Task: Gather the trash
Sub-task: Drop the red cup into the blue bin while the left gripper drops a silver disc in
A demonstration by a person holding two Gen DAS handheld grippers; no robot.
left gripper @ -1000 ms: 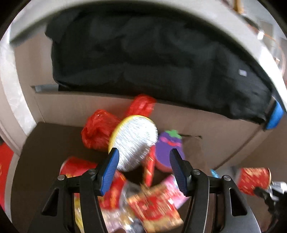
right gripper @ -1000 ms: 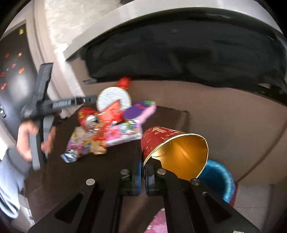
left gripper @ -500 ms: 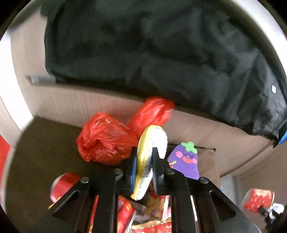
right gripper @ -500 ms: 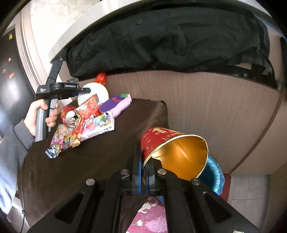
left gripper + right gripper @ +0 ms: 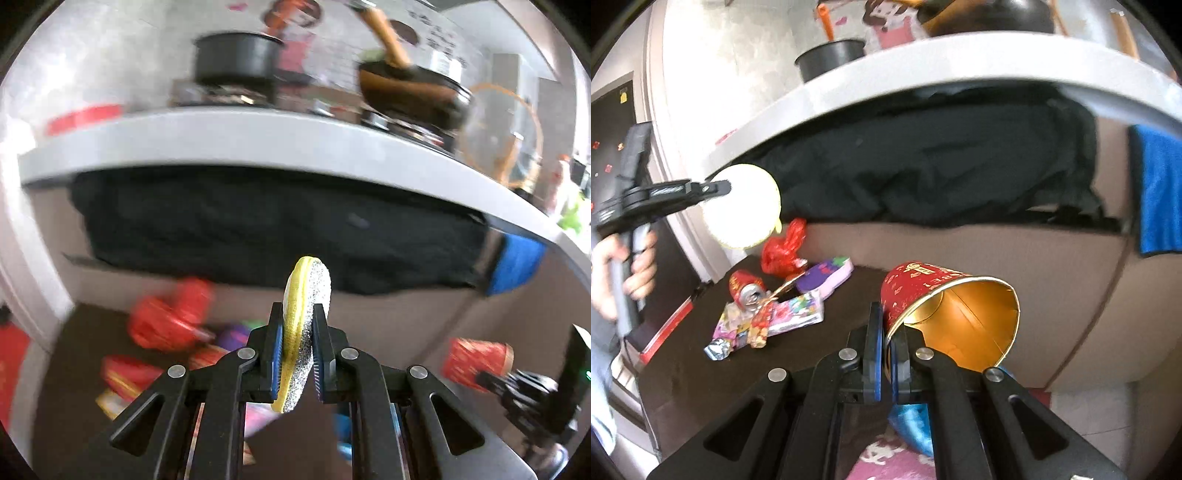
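the dark brown surface (image 5: 827,354), left of the right fingers (image 5: 902,350), carries a red bag (image 5: 783,251), can (image 5: 746,291), purple toy (image 5: 827,275) and what look like wrappers (image 5: 768,321).

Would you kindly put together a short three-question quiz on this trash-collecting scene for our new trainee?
1. True or false: the right tongs pinch the rim of the red paper cup.
2. What do the left tongs hold? A) red bag B) round silver-and-yellow pad C) soda can
3. Fill in: the crushed soda can lies on the dark ____.

Key: 1 true; 2 B, the pad; 3 table.
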